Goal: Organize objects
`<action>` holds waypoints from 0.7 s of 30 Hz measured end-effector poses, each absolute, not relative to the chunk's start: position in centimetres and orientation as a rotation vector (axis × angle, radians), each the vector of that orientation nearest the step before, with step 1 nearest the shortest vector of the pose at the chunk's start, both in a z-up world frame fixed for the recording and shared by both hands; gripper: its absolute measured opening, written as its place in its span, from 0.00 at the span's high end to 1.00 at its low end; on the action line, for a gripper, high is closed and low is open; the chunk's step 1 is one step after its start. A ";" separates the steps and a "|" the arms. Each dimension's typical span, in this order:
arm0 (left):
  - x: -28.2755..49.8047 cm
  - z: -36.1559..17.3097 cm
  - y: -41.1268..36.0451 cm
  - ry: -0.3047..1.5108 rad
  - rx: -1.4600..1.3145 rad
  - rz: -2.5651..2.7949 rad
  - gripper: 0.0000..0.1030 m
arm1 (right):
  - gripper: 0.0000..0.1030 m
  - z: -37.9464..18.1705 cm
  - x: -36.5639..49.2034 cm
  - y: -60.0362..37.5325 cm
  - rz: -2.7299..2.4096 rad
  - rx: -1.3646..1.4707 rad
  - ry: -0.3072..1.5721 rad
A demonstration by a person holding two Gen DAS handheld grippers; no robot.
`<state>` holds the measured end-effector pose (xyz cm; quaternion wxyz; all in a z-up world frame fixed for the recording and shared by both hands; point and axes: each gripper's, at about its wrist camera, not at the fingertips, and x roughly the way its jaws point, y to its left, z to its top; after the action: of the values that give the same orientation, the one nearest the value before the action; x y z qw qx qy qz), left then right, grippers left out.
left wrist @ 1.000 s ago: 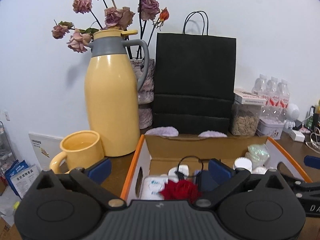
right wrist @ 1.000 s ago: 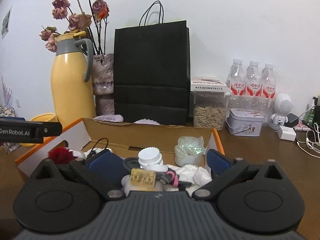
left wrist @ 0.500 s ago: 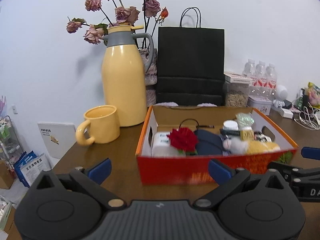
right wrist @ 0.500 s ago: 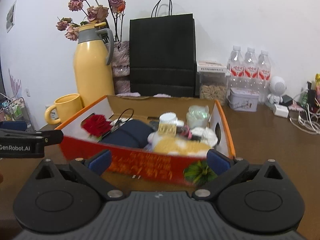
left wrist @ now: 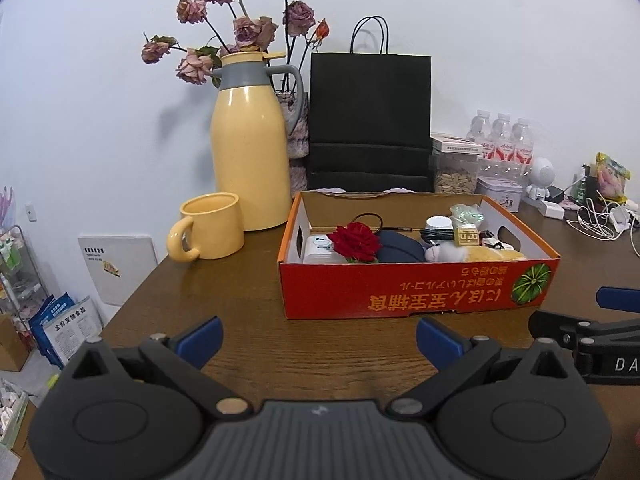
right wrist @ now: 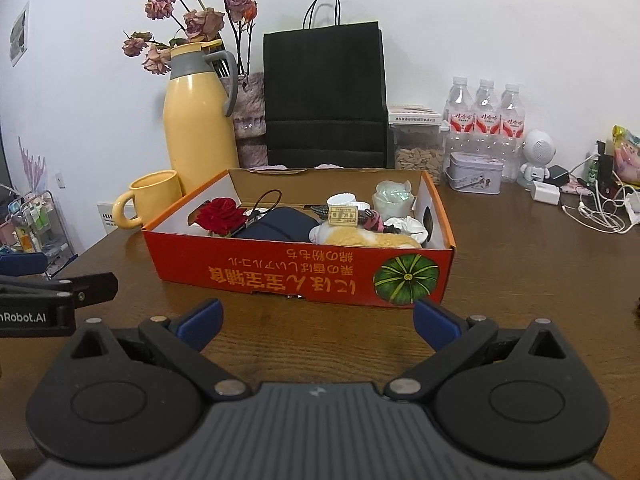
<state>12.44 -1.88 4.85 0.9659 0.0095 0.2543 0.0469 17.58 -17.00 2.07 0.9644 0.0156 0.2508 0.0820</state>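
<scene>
Both my sets of jaws are spread wide and hold nothing. My left gripper (left wrist: pixel 318 340) hangs low over the bare dark wooden bench (left wrist: pixel 248 304), and my right gripper (right wrist: pixel 318 322) does the same beside it, its blue pads (right wrist: pixel 434 322) close to the near wall of the box.

Straight ahead of both lies the open red cardboard box with a green pumpkin printed on its front (right wrist: pixel 304 272). Its long axis runs across my view, left to right, so the long printed wall faces me. From the left gripper the box sits ahead and a little to the right; from the right gripper it is dead ahead and closer, so I judge my right hand the nearer one for whatever comes out of or goes into it.

Inside, from left to right, I see a red fabric rose (right wrist: pixel 222 214), a dark navy soft pouch (right wrist: pixel 276 224), a small tan rectangular tag (right wrist: pixel 343 215) and a fluffy yellow-and-white plush (right wrist: pixel 368 237), with smaller bits around them that I cannot name.

Beyond the box, to its left, stand a pale yellow ceramic mug (left wrist: pixel 212 226) and a tall yellow thermos jug with a grey collar (left wrist: pixel 250 140); a black paper carrier bag (left wrist: pixel 370 120) stands against the wall just behind the box.
</scene>
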 end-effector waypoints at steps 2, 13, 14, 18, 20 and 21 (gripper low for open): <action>12.3 4.8 -2.0 0.516 0.020 0.093 0.00 | 0.00 2.1 17.3 -17.1 0.166 0.035 0.507; 12.3 4.8 -2.1 0.522 0.013 0.091 0.00 | 0.00 1.9 17.1 -17.3 0.159 0.034 0.514; 12.3 4.8 -2.0 0.523 0.013 0.091 0.00 | 0.00 1.9 17.1 -17.3 0.158 0.034 0.514; 12.4 4.8 -2.1 0.524 0.012 0.090 0.00 | 0.00 1.9 17.1 -17.3 0.158 0.034 0.514; 12.4 4.8 -2.1 0.524 0.012 0.089 0.00 | 0.00 1.9 17.1 -17.3 0.158 0.034 0.514; 12.4 4.8 -2.1 0.524 0.011 0.089 0.00 | 0.00 1.9 17.1 -17.3 0.158 0.034 0.514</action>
<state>12.36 -2.10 4.79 0.9649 0.0056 0.2588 0.0439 17.08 -17.33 1.88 0.9640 0.0169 0.2538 0.0779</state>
